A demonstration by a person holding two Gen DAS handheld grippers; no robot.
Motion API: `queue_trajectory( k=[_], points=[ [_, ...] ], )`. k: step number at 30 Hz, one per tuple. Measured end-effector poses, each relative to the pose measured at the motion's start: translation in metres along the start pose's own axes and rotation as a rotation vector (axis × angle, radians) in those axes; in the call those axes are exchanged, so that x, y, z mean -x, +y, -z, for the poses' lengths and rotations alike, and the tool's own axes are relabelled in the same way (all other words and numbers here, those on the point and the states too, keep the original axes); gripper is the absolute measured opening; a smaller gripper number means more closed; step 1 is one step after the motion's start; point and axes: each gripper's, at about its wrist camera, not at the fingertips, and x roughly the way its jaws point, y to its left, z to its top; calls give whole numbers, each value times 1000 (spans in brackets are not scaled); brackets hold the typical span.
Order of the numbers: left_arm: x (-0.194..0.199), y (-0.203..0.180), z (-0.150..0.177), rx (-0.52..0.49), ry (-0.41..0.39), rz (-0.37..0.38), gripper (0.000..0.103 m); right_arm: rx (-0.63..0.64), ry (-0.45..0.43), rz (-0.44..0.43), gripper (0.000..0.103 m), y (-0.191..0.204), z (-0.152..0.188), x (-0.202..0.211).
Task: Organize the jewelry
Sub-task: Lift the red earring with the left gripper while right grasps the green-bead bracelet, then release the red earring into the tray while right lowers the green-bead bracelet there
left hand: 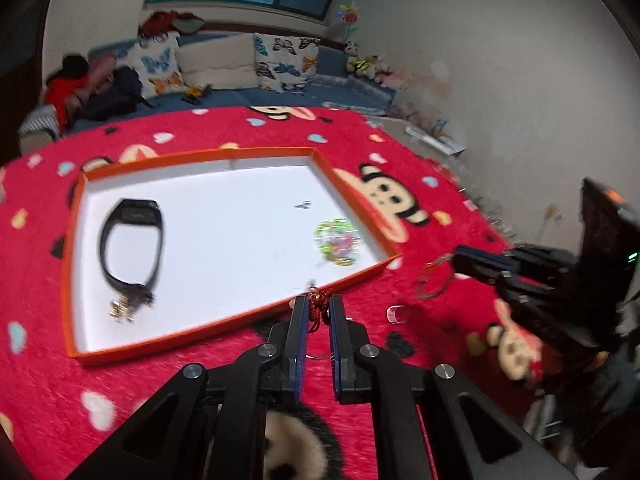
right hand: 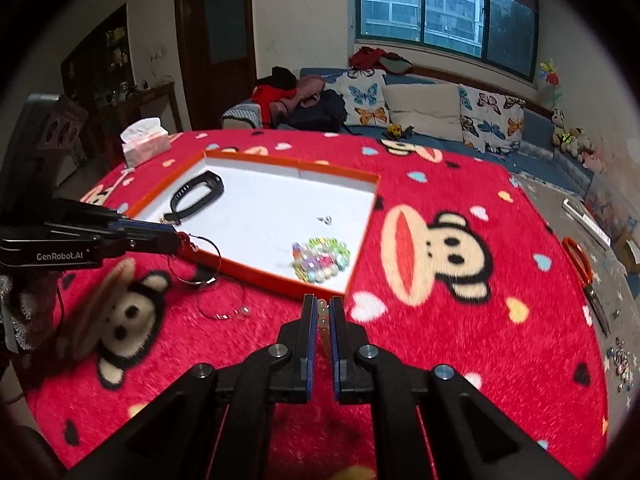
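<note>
Here: left gripper (left hand: 319, 307) fingers clamped on red knotted cord (left hand: 318, 305) at tray (left hand: 224, 153) near edge. Right gripper (right hand: 323, 307) fingers clamped on pale bead strand (right hand: 322, 312). Black band (left hand: 132, 244) tray's left end; coloured bead bracelet (left hand: 338, 243) right near corner.

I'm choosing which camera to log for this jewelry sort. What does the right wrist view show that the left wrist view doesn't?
Only the right wrist view shows the tissue box, the orange-handled scissors, and pale beads pinched in the right gripper.

Only the left wrist view shows, close up, the red knotted cord clamped in the left gripper.

Both show the orange tray, the black wristband, the colourful bead bracelet and the red cartoon blanket.
</note>
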Motion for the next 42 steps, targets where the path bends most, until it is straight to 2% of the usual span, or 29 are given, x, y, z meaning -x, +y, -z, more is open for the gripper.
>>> queue_trajectory(
  k=[7, 13, 17, 23, 26, 31, 38, 42],
  points=[
    [3, -4, 7, -16, 14, 9, 10, 3, -20, -5, 8, 3, -8, 6],
    [3, 4, 6, 8, 1, 0, 10, 2, -20, -4, 8, 3, -10, 7],
    [11, 4, -4, -8, -19, -23, 10, -12, -27, -23, 8, 1, -14, 7],
    [10, 15, -33, -34, -44, -106, 10, -8, -58, -53, 8, 0, -42, 3],
    [-2, 25, -44, -47, -30, -166, 10, -13, -61, -78, 8, -1, -58, -9],
    [-27, 48, -51, -42, 17, -226, 11, -31, -31, -119, 8, -3, -78, -45],
    [-52, 74, -45, -4, 79, -249, 13, -11, 26, -139, 8, 5, -85, -86],
    [-59, 81, -41, 16, 99, -250, 17, -5, 43, -113, 8, 4, -87, -100]
  ],
)
